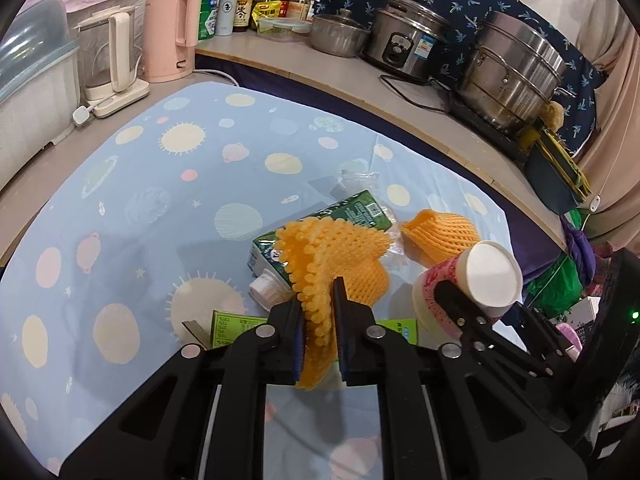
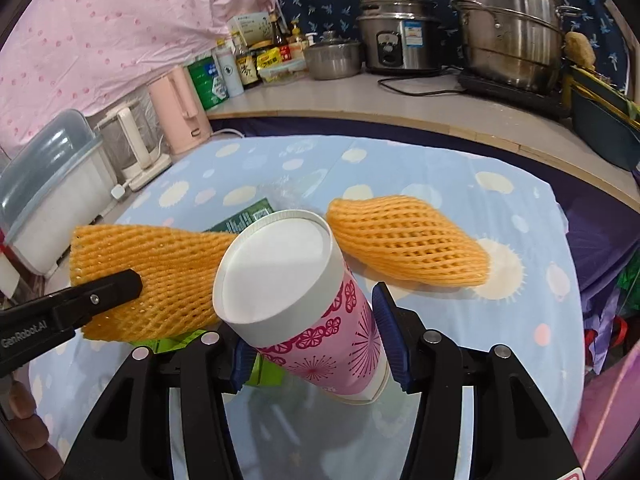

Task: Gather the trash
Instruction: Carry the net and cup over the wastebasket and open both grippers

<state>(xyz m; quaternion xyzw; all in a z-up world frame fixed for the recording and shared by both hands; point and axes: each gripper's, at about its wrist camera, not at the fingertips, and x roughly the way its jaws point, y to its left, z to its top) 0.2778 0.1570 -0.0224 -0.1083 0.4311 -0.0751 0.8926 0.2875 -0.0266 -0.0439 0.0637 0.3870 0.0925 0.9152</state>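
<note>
- Trash is the matter here: an orange foam net (image 1: 340, 264), a pink paper cup (image 2: 304, 300), a second foam net (image 2: 404, 240), a green carton (image 1: 320, 220) and flat green packets (image 1: 232, 326) lie or hang over the blue patterned surface (image 1: 140, 184).
- The left tool (image 1: 319, 320) is nearly closed, its pads pinching a fold of the first foam net. We judge the grip sound, since the net is squeezed thin between the pads.
- The right tool (image 2: 316, 344) stands about half open, with the cup lying tilted between its jaws, bottom end toward the far side. The right pad appears to touch the cup wall; whether the left pad presses on it we cannot tell.
- We confirm that both pads bear on the cup wall before lifting; thin paper will likely crush if clamped hard, so we stop at first firm contact.
- We lift the net straight up, so that it does not drag the carton beneath it.
- We keep the two tools apart while carrying; they sit near each other now.
- No bin shows in either view; we locate one before moving.
</note>
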